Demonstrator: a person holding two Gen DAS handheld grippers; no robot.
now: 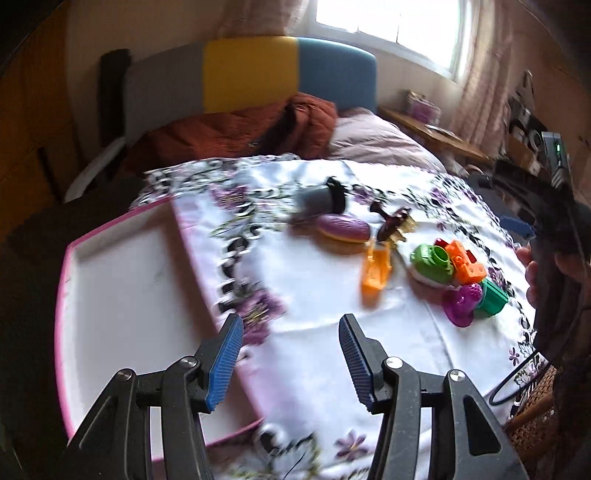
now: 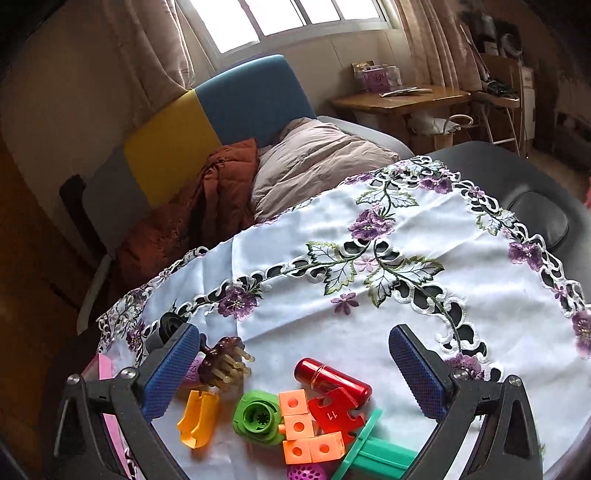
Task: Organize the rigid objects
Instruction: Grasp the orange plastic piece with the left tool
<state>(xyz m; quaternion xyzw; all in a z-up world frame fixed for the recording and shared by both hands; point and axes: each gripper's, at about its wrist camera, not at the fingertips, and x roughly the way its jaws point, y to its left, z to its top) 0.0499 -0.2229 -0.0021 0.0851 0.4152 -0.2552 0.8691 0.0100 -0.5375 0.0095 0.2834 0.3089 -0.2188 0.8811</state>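
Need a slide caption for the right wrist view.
Open right gripper above the toy pile on a floral tablecloth.

Far past the jaws: a bed headboard [image 2: 207, 110] in yellow and blue, a rust blanket [image 2: 207, 206], a wooden desk [image 2: 402, 99], a bright window [image 2: 288, 18].

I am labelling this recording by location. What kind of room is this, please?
Most likely a bedroom in a home. A bed with a padded headboard and a pillow stands under a curtained window, and a wooden desk stands beside it.
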